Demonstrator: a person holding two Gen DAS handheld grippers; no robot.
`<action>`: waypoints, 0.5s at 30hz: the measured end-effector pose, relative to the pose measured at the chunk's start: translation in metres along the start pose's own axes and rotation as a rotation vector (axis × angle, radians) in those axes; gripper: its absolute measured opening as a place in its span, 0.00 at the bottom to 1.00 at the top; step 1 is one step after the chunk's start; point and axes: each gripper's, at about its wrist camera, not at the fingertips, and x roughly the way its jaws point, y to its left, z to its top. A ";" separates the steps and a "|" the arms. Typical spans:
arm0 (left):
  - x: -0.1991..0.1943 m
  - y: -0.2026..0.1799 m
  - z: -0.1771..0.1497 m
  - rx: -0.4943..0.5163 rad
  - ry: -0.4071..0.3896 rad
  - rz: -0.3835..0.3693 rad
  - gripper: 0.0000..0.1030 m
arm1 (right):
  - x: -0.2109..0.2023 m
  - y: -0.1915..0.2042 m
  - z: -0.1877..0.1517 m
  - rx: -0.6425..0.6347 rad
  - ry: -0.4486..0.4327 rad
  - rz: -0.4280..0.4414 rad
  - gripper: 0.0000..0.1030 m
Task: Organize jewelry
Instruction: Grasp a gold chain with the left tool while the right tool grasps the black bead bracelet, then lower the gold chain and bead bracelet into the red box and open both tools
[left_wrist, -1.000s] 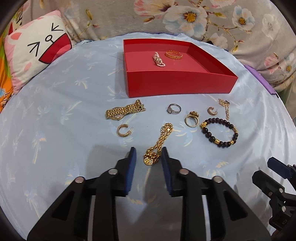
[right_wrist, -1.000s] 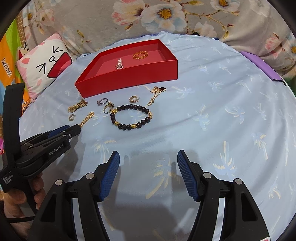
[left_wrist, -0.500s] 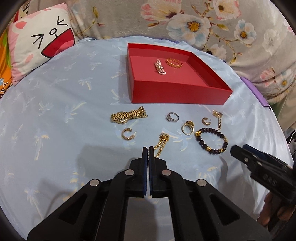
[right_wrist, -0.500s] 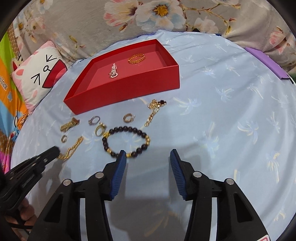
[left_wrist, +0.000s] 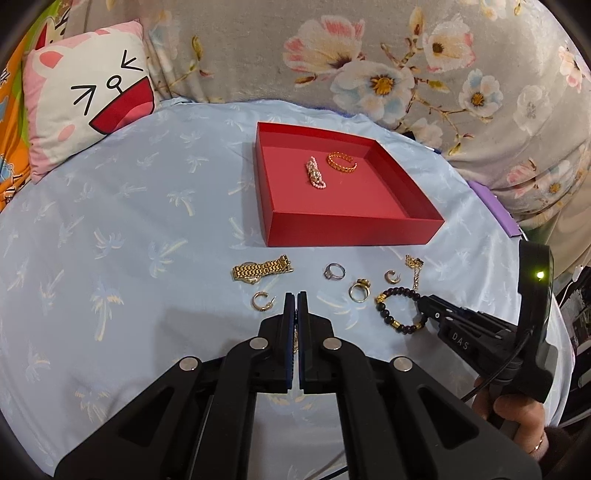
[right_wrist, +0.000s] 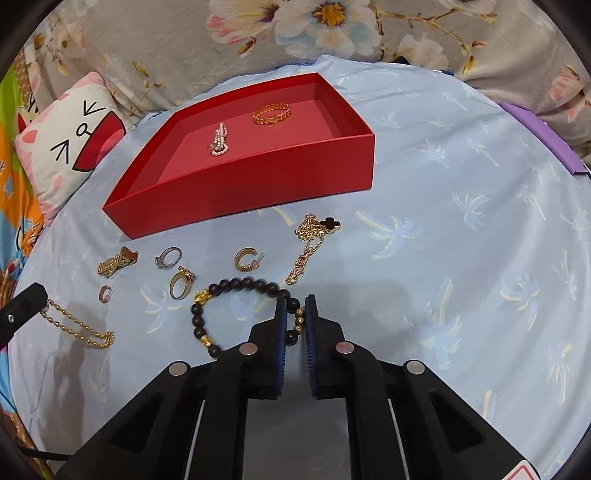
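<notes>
A red tray holds a pearl piece and a gold band. Loose jewelry lies in front of it: gold watch, hoop earring, silver ring, gold ring, small hoop. My left gripper is shut on a gold chain, which hangs from it above the cloth. My right gripper is closed on the right side of the dark bead bracelet, which lies on the cloth.
A gold clover-pendant chain lies right of the bracelet. A cat-face pillow sits at the back left, a floral cushion behind. A purple strip edges the cloth on the right.
My left gripper closed on the gold chain and lifted it off the cloth. My right gripper moved forward to the bead bracelet and closed on its right side.
</notes>
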 end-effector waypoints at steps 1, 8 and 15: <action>-0.001 0.000 0.002 -0.001 -0.001 -0.002 0.00 | -0.001 -0.001 -0.001 0.001 -0.002 0.002 0.05; -0.010 -0.004 0.016 -0.003 -0.018 -0.039 0.00 | -0.026 -0.005 0.001 0.021 -0.047 0.028 0.04; -0.020 -0.016 0.052 0.020 -0.068 -0.092 0.00 | -0.070 -0.003 0.030 0.014 -0.161 0.059 0.03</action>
